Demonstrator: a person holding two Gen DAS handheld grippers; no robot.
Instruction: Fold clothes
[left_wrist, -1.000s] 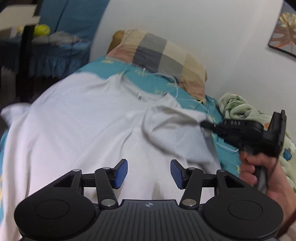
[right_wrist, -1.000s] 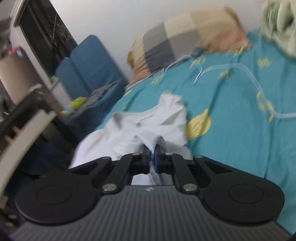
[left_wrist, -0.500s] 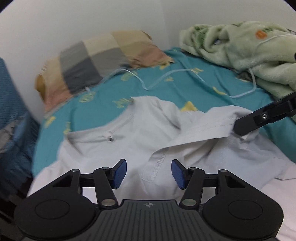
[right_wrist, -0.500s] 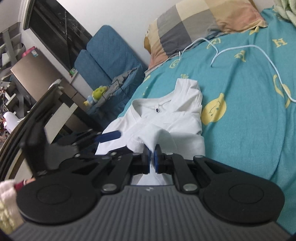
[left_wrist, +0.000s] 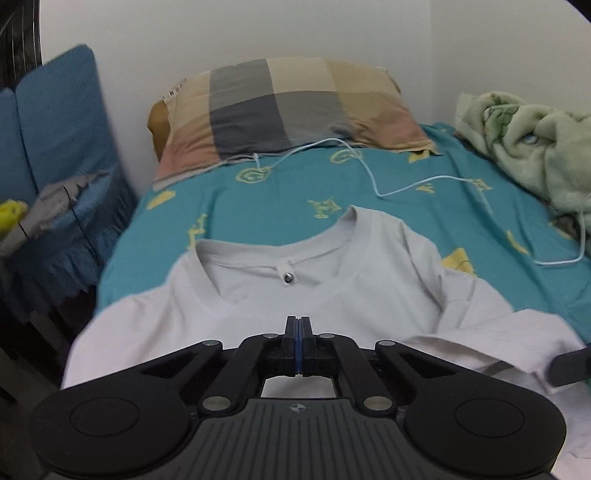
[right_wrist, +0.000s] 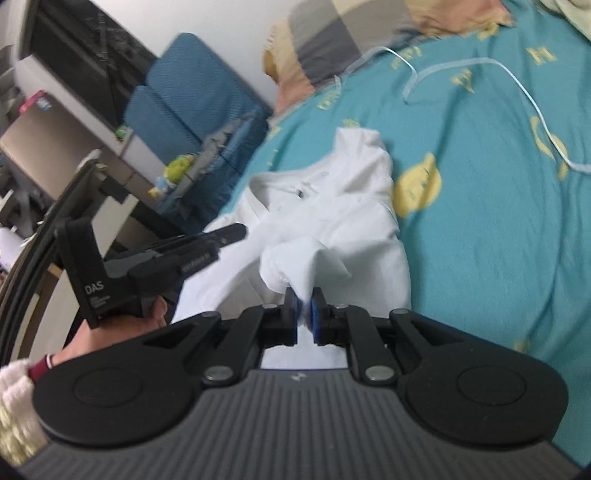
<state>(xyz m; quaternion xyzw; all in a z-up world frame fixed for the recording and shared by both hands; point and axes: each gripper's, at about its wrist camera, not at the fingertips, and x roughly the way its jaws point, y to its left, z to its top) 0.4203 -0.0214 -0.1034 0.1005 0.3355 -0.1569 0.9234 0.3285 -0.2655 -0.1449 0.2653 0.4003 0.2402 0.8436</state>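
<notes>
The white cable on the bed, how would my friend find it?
Start at the checked pillow by the wall. On the teal sheet just below it, a thin white cable snakes toward the green blanket. It is the only string-like thing; the white shirt nearby is broad cloth.

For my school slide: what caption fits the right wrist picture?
Right gripper pinching a bunch of the white T-shirt on a teal bedsheet.

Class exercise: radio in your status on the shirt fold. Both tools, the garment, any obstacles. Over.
Left tool shut over white cotton T-shirt; grip unclear. Right tool shut on bunched shirt fabric. Thin white cord lies on teal bedsheet beyond collar.
</notes>
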